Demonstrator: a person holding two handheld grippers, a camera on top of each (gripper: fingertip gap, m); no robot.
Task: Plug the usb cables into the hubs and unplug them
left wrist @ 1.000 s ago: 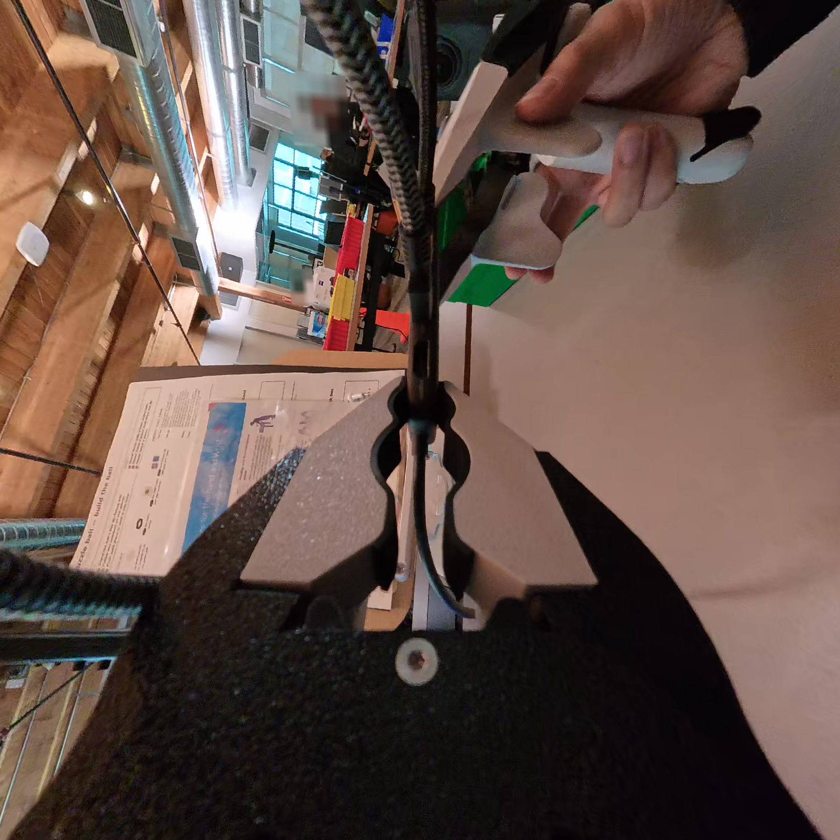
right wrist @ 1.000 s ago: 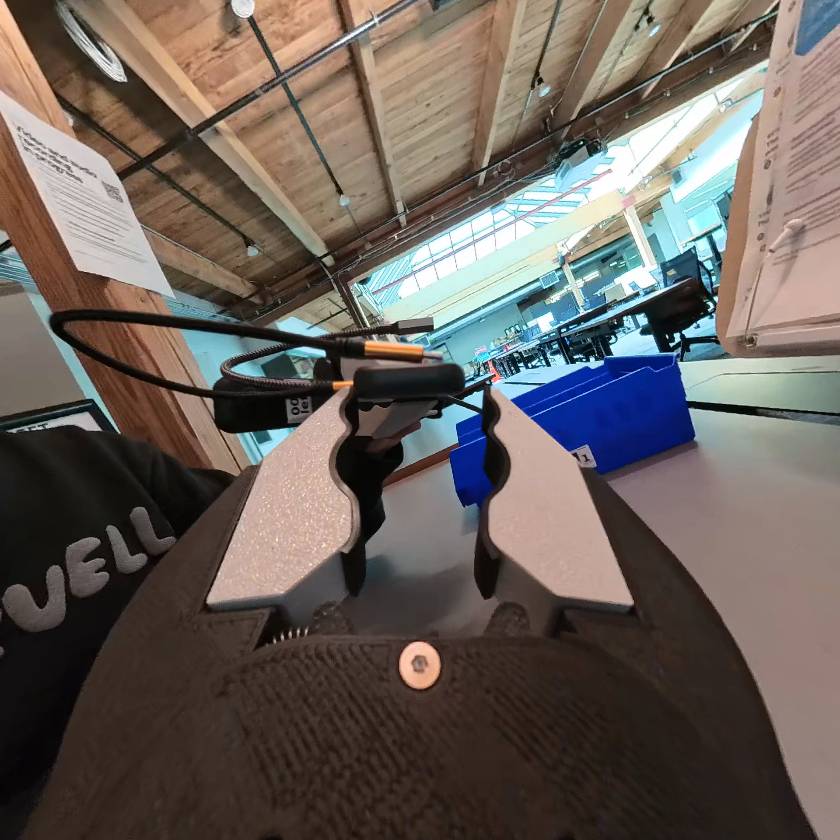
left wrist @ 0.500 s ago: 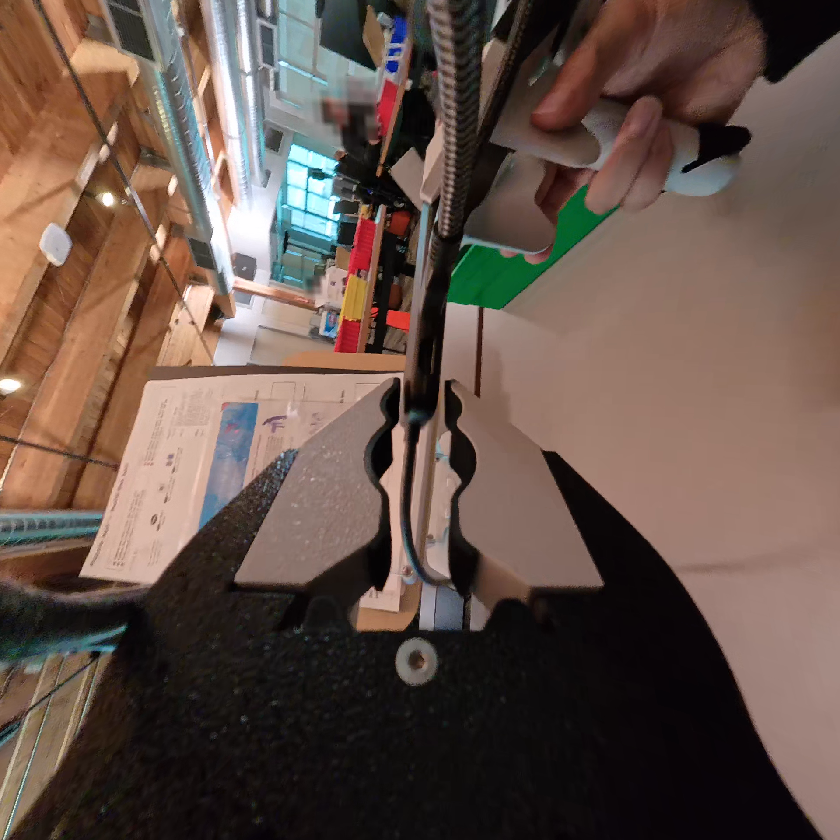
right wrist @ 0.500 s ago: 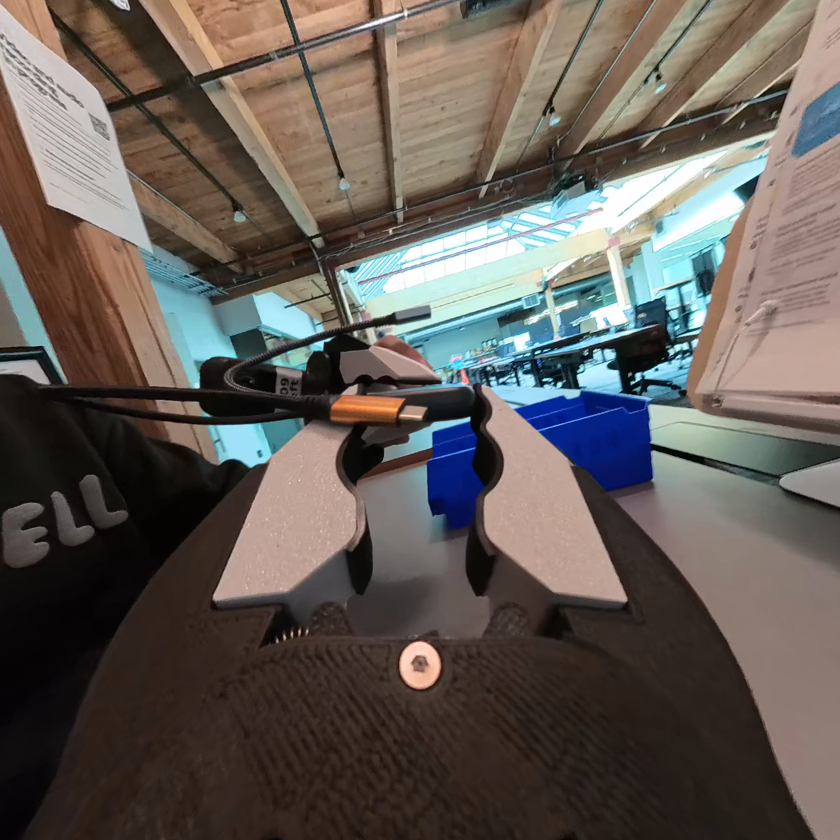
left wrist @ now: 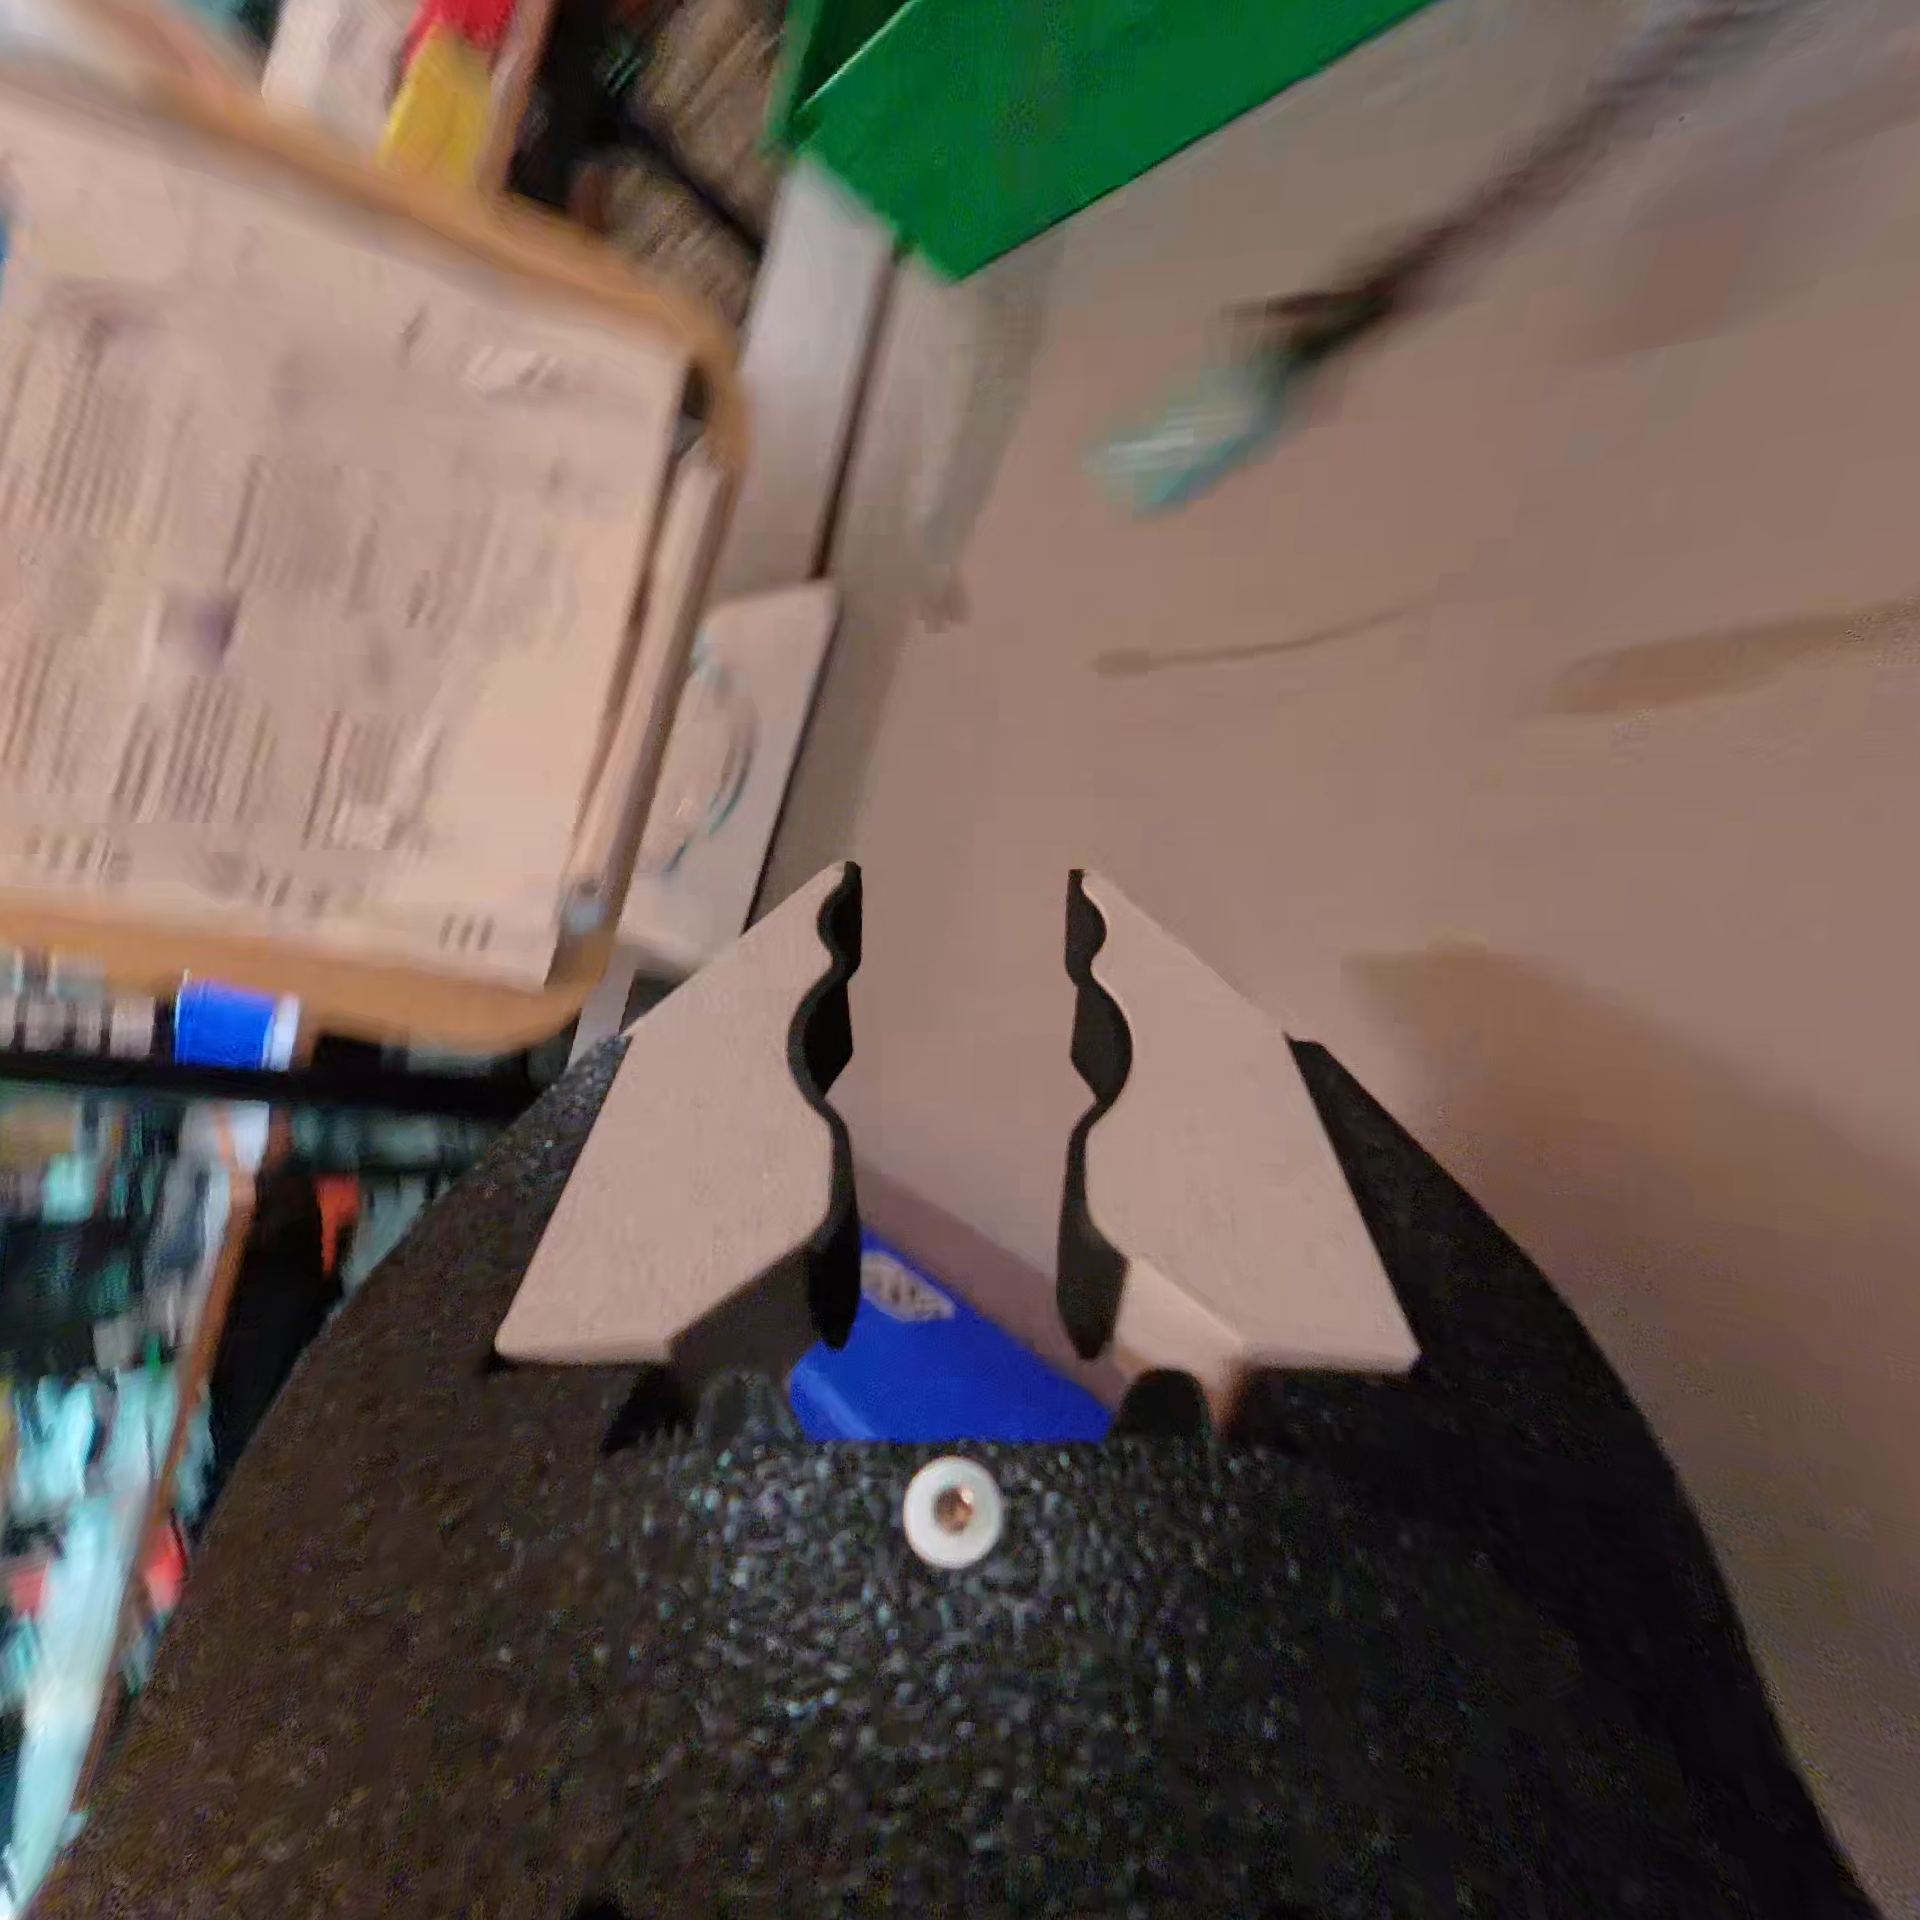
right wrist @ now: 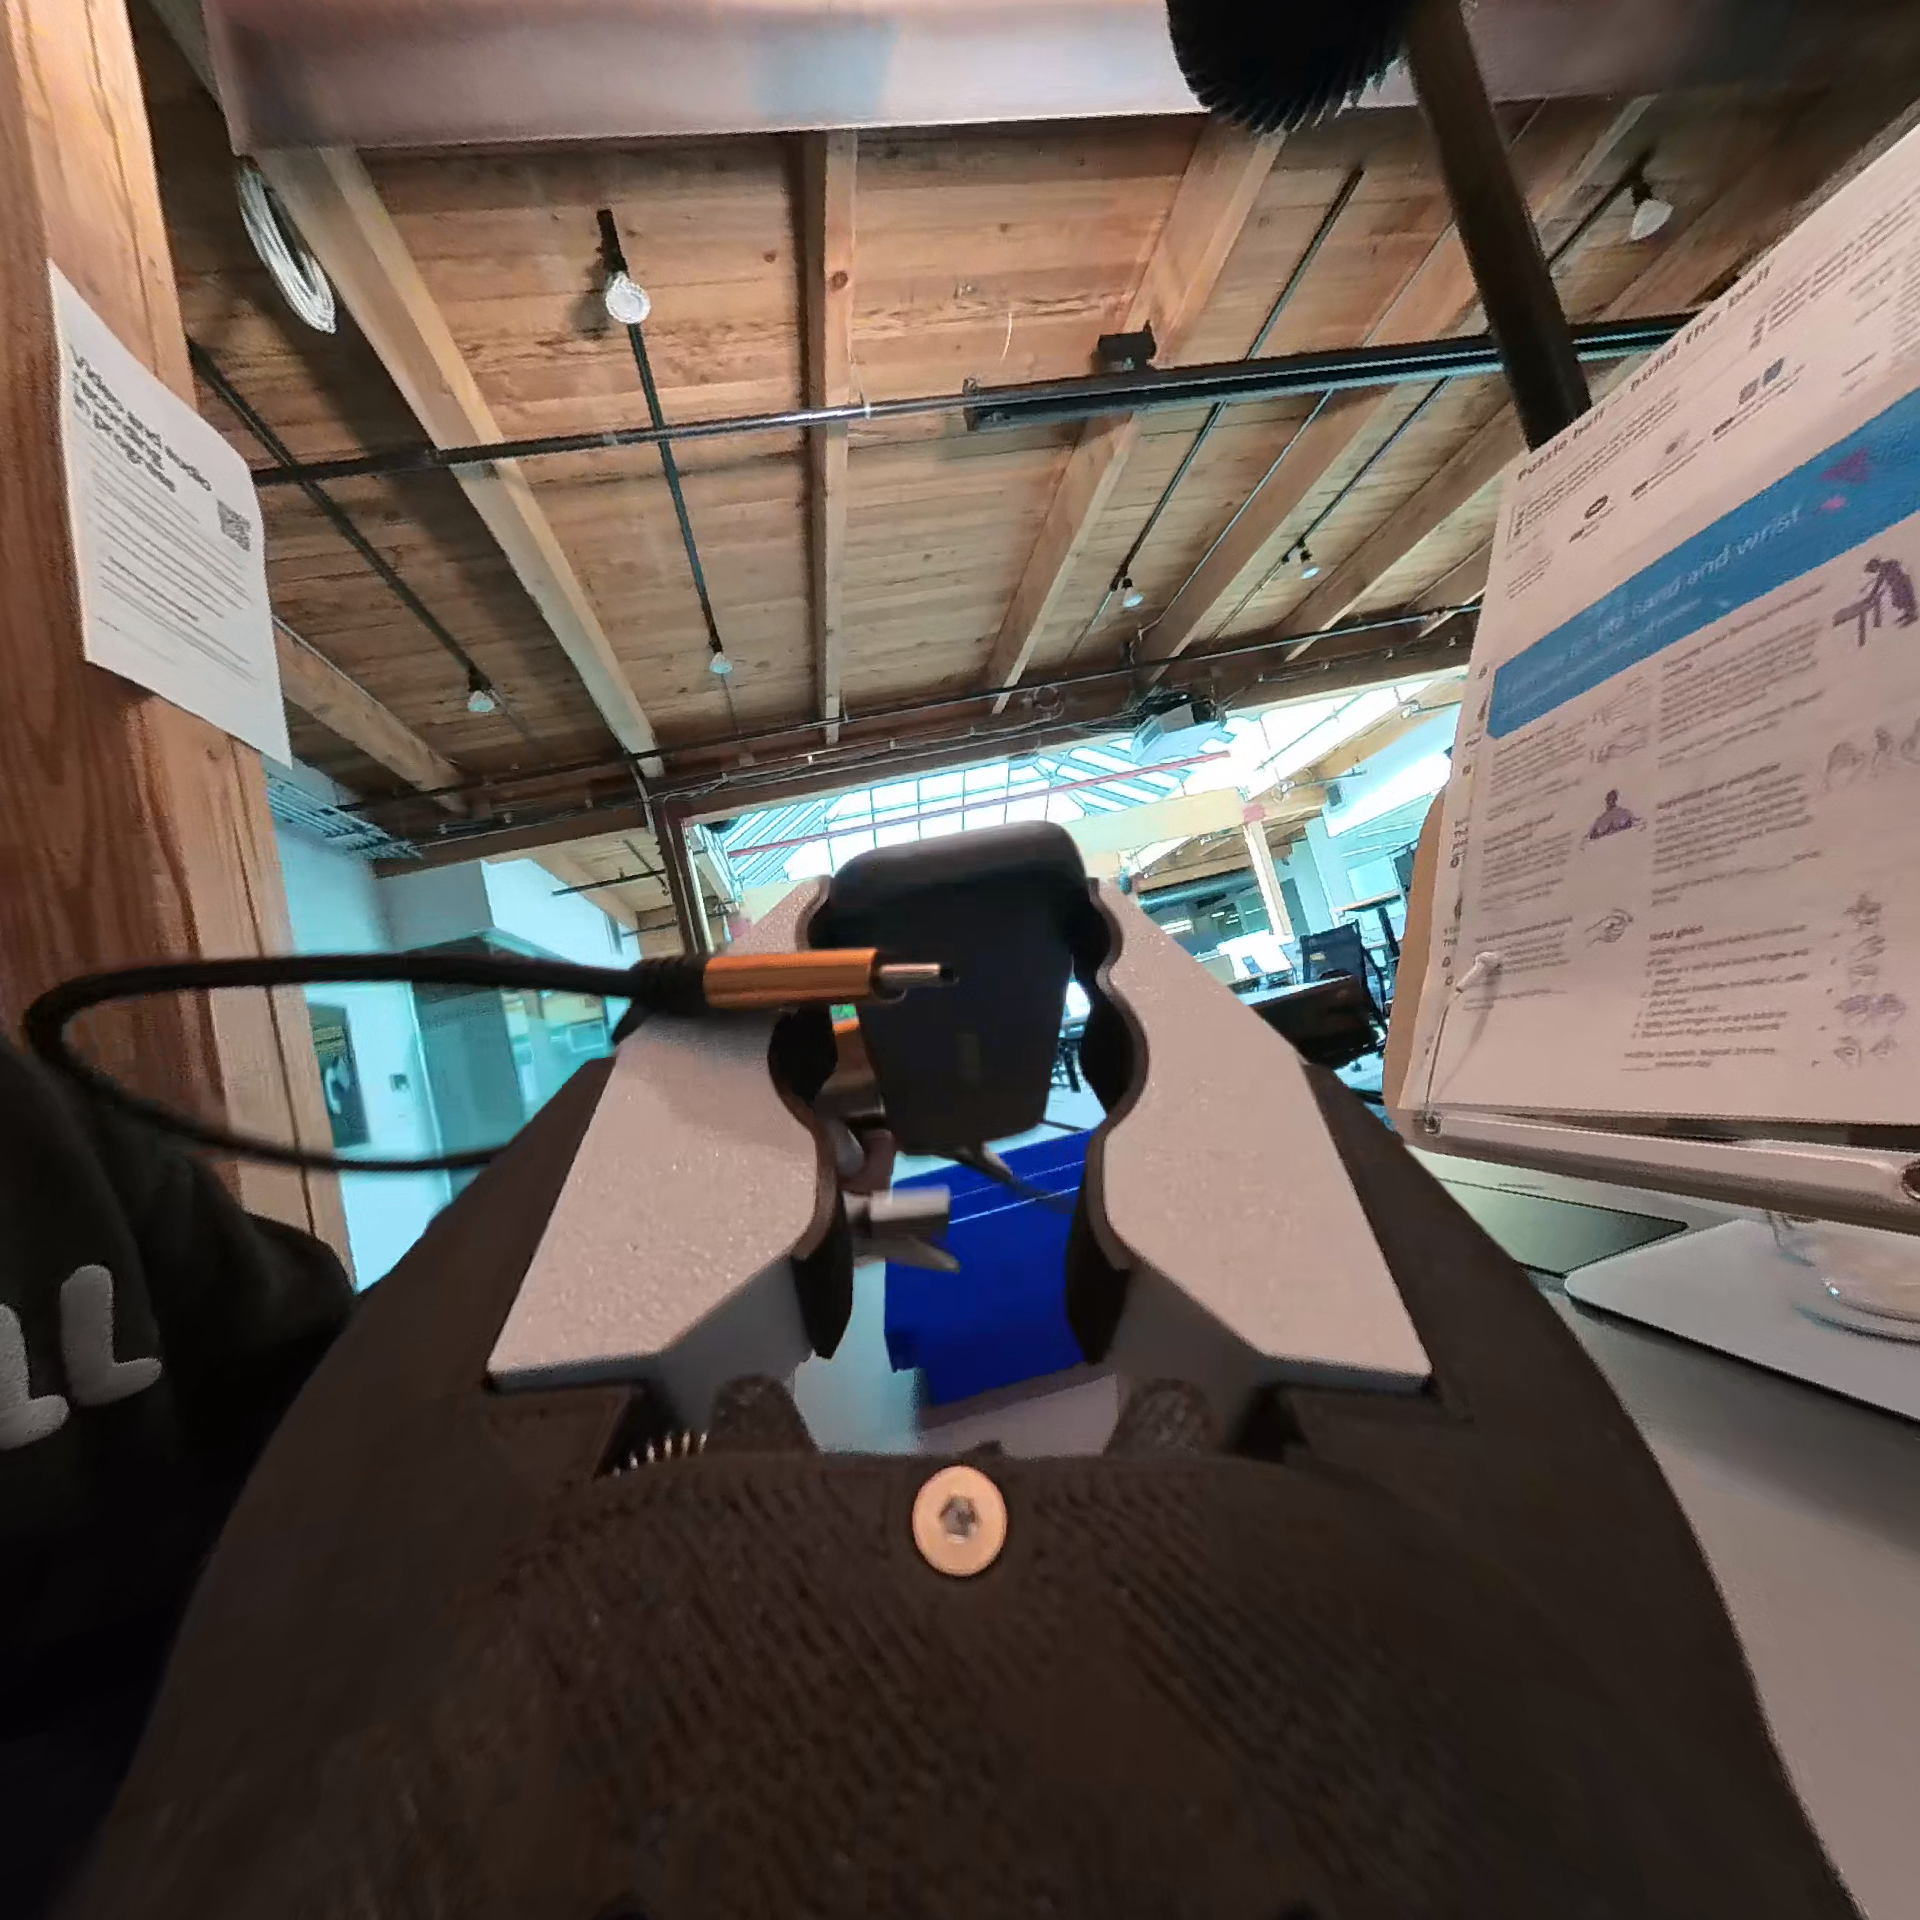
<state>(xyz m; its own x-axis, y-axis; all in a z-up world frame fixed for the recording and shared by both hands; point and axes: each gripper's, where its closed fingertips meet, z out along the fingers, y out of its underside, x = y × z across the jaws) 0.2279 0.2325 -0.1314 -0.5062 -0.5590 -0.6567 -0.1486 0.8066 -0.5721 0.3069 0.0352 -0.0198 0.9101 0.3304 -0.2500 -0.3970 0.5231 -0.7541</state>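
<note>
**Right gripper clamps hub, left gripper empty, orange plug loose**

Right wrist view, near: right gripper (right wrist: 961, 914) has its jaws pressed onto a dark hub (right wrist: 956, 987), held between the tips, upright, end face toward camera. Just in front, crossing from 9 o'clock, the braided cable (right wrist: 312, 971) ends in an orange-collared plug (right wrist: 821, 979); its metal tip sits right at the hub's left face. Can't tell if it's seated or only touching; it looks out. A second, silver plug (right wrist: 899, 1210) hangs below the hub at 6 o'clock between the fingers. Farther: blue bin (right wrist: 987, 1278) behind the hub, an instruction sheet on a stand (right wrist: 1683, 748) at 3 o'clock, wood ceiling beyond.

Left wrist view, heavy blur: left gripper (left wrist: 964, 883) has jaws apart, nothing between them. Blue object (left wrist: 935, 1382) shows low between the finger bases, likely the same bin. Bare table (left wrist: 1455, 831) ahead, green bin (left wrist: 1039, 114) at 12 o'clock, the sheet stand (left wrist: 312, 582) at 10 o'clock.

Handling, my read: hub is light, rigid, smooth plastic, so it may twist in the grip under push force; hold it across the flat sides, as now. Cable is limp and springy, useless for pushing. Take the plug by the stiff orange collar, not the braid, and push straight in line with the port. Tip is small and bendable if angled.
</note>
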